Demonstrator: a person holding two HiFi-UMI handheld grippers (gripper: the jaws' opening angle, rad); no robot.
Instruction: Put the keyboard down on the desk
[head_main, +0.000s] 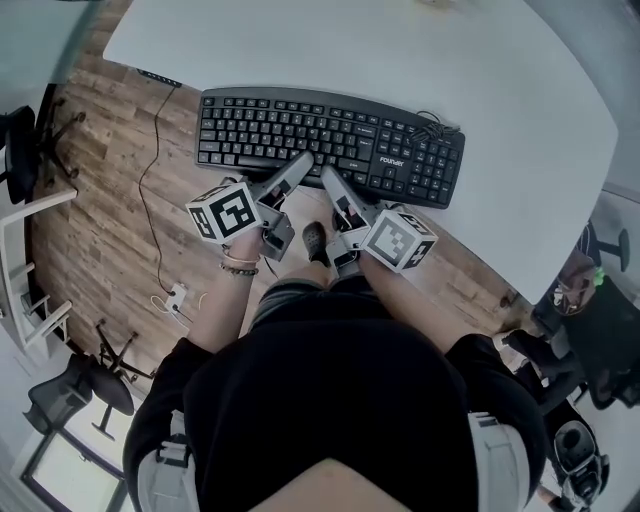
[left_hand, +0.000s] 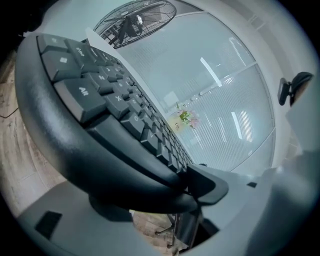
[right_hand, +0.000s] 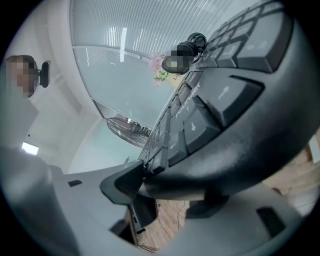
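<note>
Both left gripper (head_main: 304, 160) and right gripper (head_main: 328, 176) had fingers apart, loose around the keyboard (head_main: 300, 125), so a snagging withdrawal might have dragged it off the worktop (head_main: 480, 60).

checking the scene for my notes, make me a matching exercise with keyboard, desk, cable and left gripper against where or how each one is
Things:
1. keyboard
2. desk
3. cable
4. left gripper

Place or state:
a. white top, bears the keyboard
b. trails over the wood floor
c. keys up, lying near the desk's near edge
d. jaws above and below the keyboard's near edge

Pairs: 1-c, 2-a, 3-b, 4-d
</note>
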